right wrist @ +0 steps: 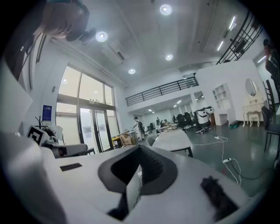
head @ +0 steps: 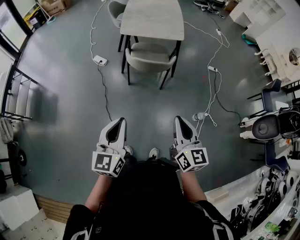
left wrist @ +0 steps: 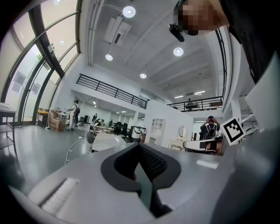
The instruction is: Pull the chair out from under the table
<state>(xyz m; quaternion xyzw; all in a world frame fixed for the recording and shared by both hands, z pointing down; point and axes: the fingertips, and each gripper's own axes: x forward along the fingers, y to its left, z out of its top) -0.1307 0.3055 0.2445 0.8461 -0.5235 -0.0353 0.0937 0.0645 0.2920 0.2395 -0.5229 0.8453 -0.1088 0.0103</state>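
Chair point(head: 149, 60) well apart from fingers point(head: 116, 132)

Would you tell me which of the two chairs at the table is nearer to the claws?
The beige chair at the near end of the table, its seat partly under the top; the other chair stands at the far left side.

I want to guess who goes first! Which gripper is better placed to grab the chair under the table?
Nearly a tie; maybe right, only just. The chair sits far ahead, about midway between the left gripper and the right gripper. Both are shut, so either must come close and open first.
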